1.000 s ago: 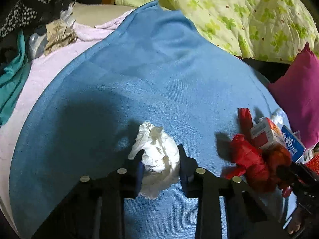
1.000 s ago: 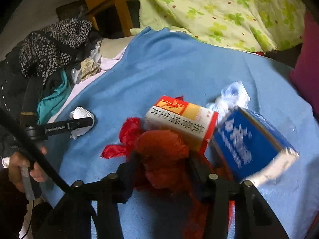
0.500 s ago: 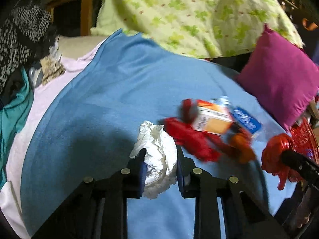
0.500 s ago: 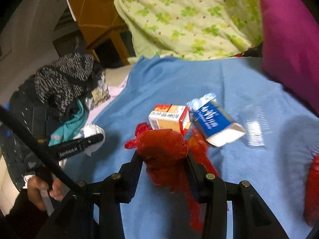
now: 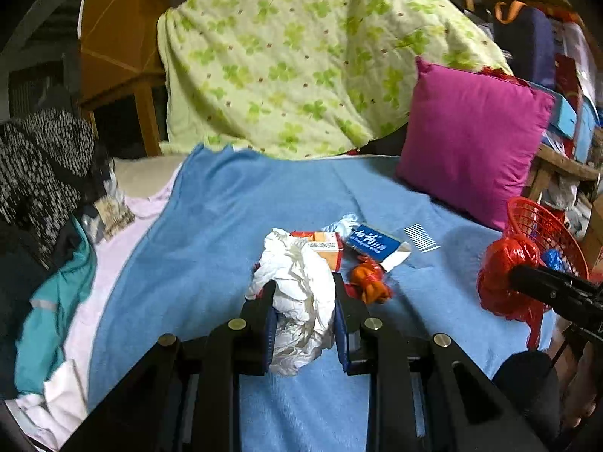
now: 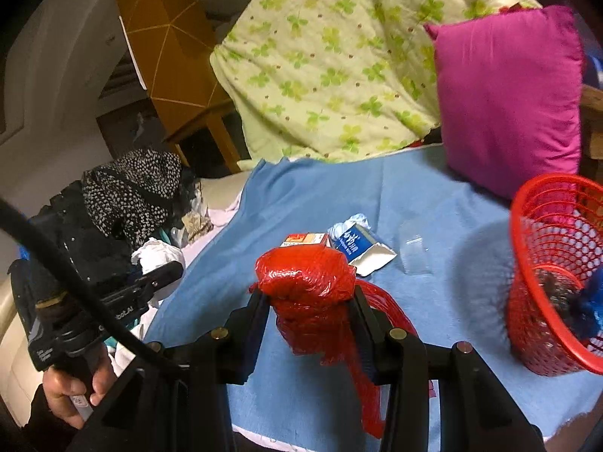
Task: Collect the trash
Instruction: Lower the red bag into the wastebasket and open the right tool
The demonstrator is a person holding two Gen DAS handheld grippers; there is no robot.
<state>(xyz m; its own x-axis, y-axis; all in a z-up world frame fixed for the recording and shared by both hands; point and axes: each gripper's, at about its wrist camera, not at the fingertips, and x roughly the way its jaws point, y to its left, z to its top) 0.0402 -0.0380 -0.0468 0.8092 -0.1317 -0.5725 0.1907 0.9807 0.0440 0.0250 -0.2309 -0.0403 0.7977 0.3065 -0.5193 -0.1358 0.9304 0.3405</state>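
Note:
My left gripper (image 5: 303, 305) is shut on a crumpled white tissue wad (image 5: 297, 297), held above the blue blanket (image 5: 211, 233). My right gripper (image 6: 311, 309) is shut on a bundled red plastic bag (image 6: 309, 282) whose tail hangs down. In the left wrist view the red plastic bag (image 5: 505, 278) shows at the right, in front of the red mesh basket (image 5: 542, 226). The red mesh basket (image 6: 557, 271) stands to the right of the bag, with dark and blue trash inside. On the blanket lie an orange-and-white carton (image 6: 305, 240), a blue-and-white box (image 6: 358, 248), an orange wrapper (image 5: 369, 282) and a clear plastic piece (image 6: 414, 256).
A magenta pillow (image 6: 508, 90) and a green clover-print quilt (image 6: 331, 56) lie at the back. Piled clothes (image 6: 128, 192) sit at the left edge of the bed. A hand (image 6: 71, 395) holds the left gripper's handle at lower left. A wooden cabinet (image 6: 169, 37) stands behind.
Both grippers have risen and pulled back from the blanket with their loads. The red basket has come into view at the right. The carton and box stay on the blanket.

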